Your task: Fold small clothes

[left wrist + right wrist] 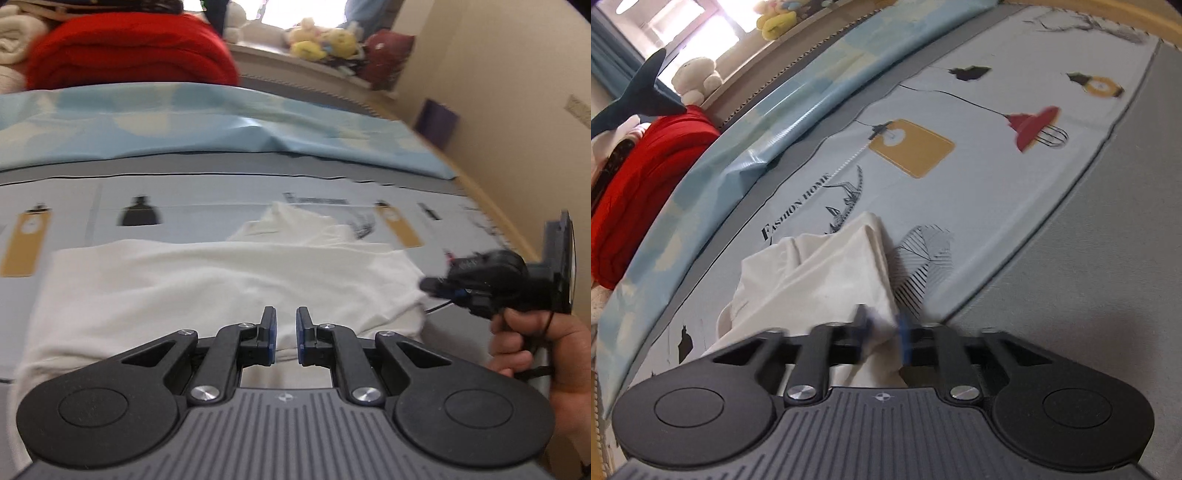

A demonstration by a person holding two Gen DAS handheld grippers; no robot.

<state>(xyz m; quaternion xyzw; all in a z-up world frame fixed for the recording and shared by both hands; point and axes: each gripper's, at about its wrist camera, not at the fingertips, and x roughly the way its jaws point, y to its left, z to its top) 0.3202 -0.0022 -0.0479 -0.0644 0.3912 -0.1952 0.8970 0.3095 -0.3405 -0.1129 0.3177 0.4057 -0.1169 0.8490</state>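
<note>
Garment (207, 280): white, small, lying part-folded on the printed bed cover (997, 206), toward the cover's near edge, with a bunched corner raised toward the far side. Left gripper (286, 332) hovers over the near hem; its jaws stand narrowly apart, and no cloth is visibly pinched between them. Right gripper (882, 328) has its jaws clamped on a gathered corner of the cloth, motion blur noted. The person's right hand (539, 354) grips that tool's handle. Judgement: fabric is light, soft and limp, likely to sag and crease, not fragile. Best taken at corners or hem edges, both corners together, to keep the fold line straight.
</note>
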